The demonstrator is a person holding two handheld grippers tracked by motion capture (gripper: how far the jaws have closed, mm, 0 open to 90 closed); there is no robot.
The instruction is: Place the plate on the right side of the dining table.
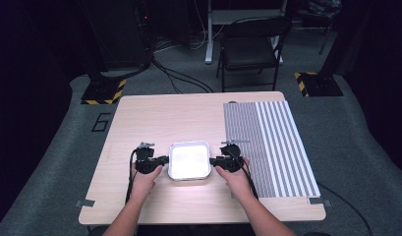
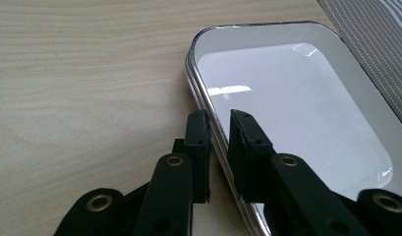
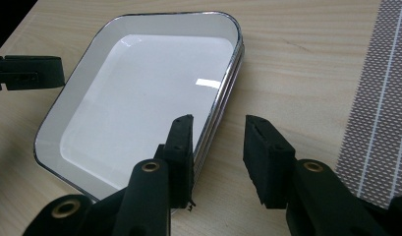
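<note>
Two grippers: one at each side of the white tray (image 1: pixel 189 160)
Left gripper (image 2: pixel 219 129): jaws pinched on the tray's near rim
Right gripper (image 3: pixel 217 135): jaws apart, straddling the rim, not clamped
Tray: between both grippers, flat on the table (image 1: pixel 154 118)

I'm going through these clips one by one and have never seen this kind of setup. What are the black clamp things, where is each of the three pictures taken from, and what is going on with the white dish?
There is no robot here: a person holds a hand-held gripper in each hand. The high view looks down on the wooden table. The other two pictures come from cameras riding on each gripper, looking along its black fingers.

On the table lie a white tray with a shiny rim and a striped grey mat.

The left gripper has its fingers almost closed over the tray's near rim, one inside and one outside. The right gripper straddles the opposite rim with a visible gap, so it is not yet clamped. The tray rests on the table.
</note>
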